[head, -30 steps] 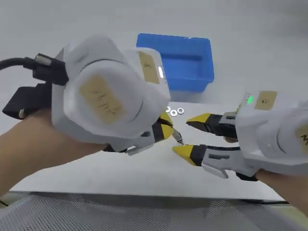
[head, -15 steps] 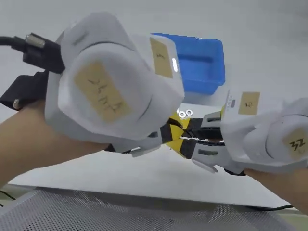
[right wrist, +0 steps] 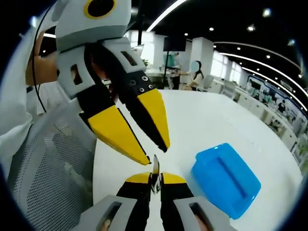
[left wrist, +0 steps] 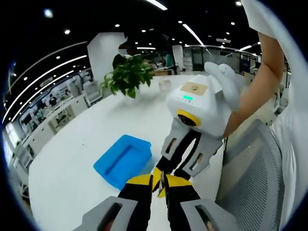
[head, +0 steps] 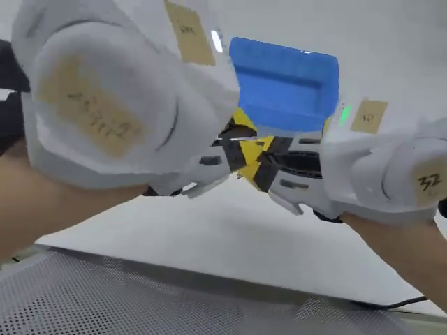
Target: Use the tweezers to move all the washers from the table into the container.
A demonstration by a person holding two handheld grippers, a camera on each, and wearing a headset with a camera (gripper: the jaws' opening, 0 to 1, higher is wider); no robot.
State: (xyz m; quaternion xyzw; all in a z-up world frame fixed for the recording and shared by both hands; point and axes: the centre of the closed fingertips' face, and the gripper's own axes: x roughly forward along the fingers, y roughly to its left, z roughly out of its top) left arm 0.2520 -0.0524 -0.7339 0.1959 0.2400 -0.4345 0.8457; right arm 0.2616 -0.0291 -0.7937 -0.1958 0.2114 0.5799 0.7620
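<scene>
Thin silver tweezers (head: 230,140) (right wrist: 155,166) are held in the air between my two grippers, which meet tip to tip. My left gripper (head: 241,143) (left wrist: 160,180) comes in from the left, its yellow jaws close together around the tweezers. Facing it from the right, my right gripper (head: 264,150) (right wrist: 155,179) is shut on the tweezers' other end. In the right gripper view the left gripper (right wrist: 155,154) hangs just above my own jaws. The blue container (head: 283,87) (left wrist: 122,161) (right wrist: 226,178) stands on the white table (head: 209,230) behind the grippers.
A grey perforated mesh surface (head: 105,300) runs along the table's near edge. A mesh chair back (left wrist: 250,173) is at the right of the left gripper view. A potted plant (left wrist: 127,74) stands at the table's far side.
The right gripper, open a second ago, has moved in and shut on the tweezers held by the left gripper. Both grippers now sit higher in the head view, in front of the container.
</scene>
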